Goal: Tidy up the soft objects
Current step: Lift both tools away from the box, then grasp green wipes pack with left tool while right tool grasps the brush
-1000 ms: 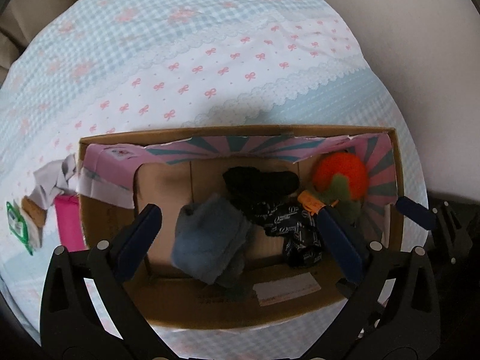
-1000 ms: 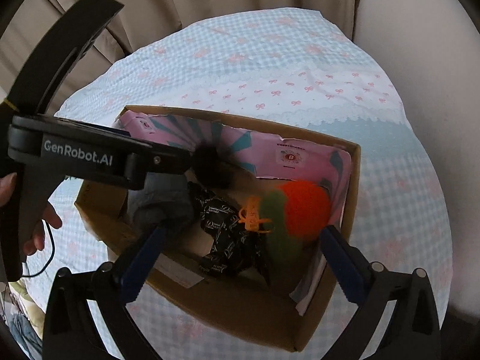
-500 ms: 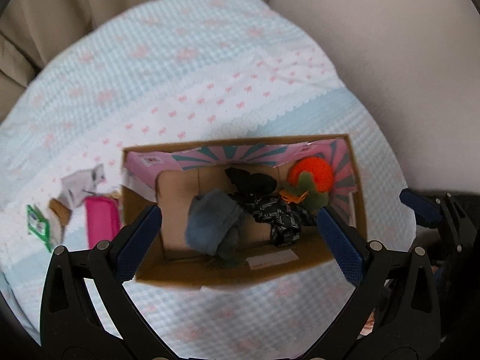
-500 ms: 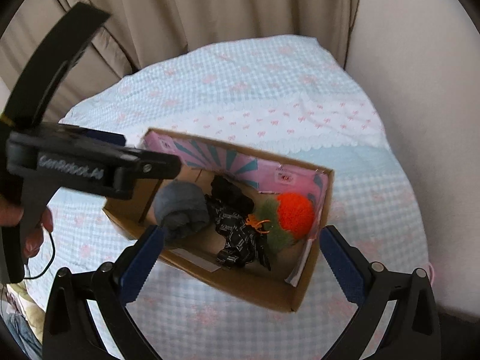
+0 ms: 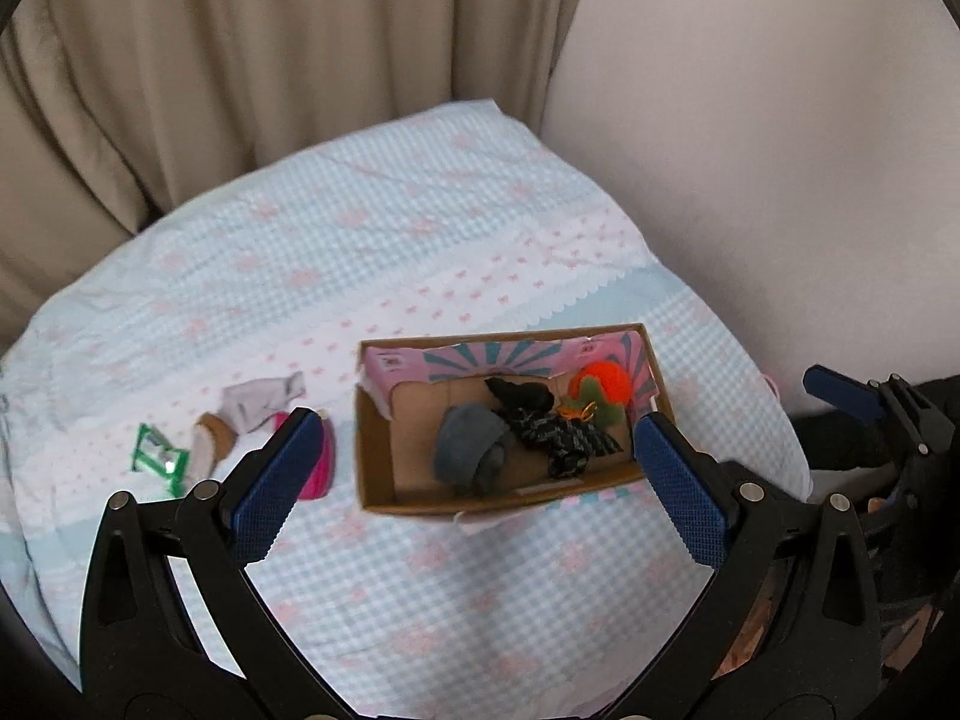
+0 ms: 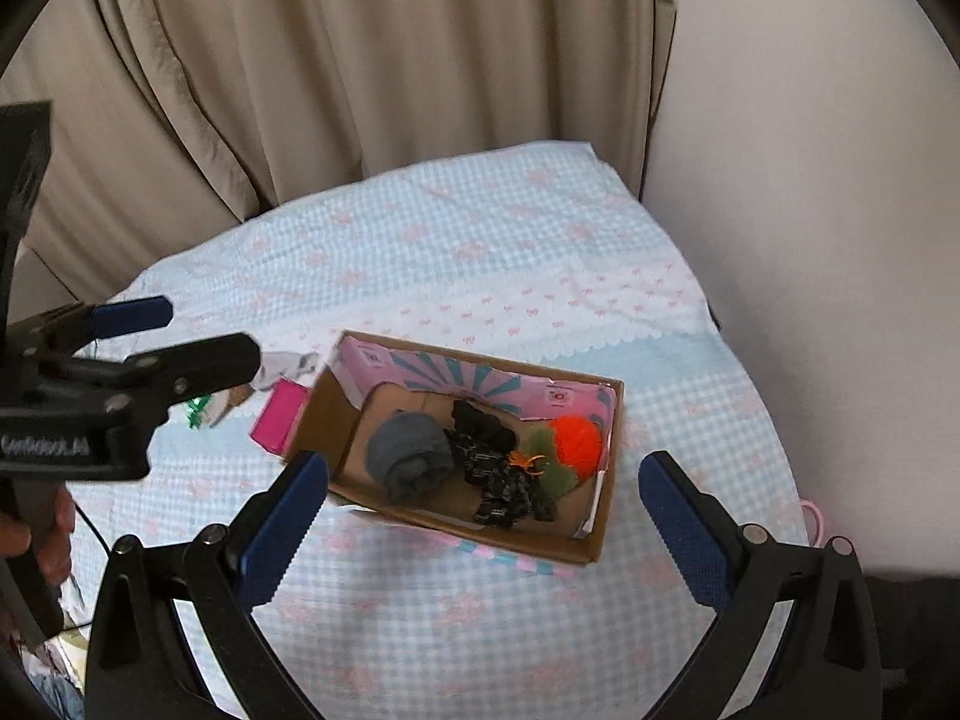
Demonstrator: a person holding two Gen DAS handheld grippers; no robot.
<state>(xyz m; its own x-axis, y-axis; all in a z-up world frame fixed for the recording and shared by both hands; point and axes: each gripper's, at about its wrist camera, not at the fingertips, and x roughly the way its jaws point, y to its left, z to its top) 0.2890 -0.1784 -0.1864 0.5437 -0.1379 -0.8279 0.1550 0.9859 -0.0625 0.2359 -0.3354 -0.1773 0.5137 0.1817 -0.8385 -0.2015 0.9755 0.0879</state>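
An open cardboard box [image 5: 480,495] [image 6: 528,543] with a pink and teal inner flap sits on the bed. In it lie a grey rolled cloth [image 5: 471,447] [image 6: 411,459], a black patterned cloth [image 5: 555,429] [image 6: 498,474] and an orange and green plush [image 5: 600,387] [image 6: 573,441]. My left gripper [image 5: 477,483] is open and empty, high above and in front of the box. My right gripper [image 6: 483,510] is open and empty, also raised in front of the box. The left gripper's body shows at the left of the right wrist view [image 6: 126,372].
The bed has a light blue checked cover [image 5: 420,276] with pink bows. Left of the box lie a magenta item [image 5: 315,468] [image 6: 279,414], a grey and white cloth [image 5: 264,396], a brown item [image 5: 210,438] and a green packet [image 5: 156,456]. Beige curtains [image 6: 300,60] hang behind; a wall [image 5: 780,150] stands right.
Both grippers have pulled back and up from the box, which now looks much smaller. Both stay open and empty. The box's contents have not moved.
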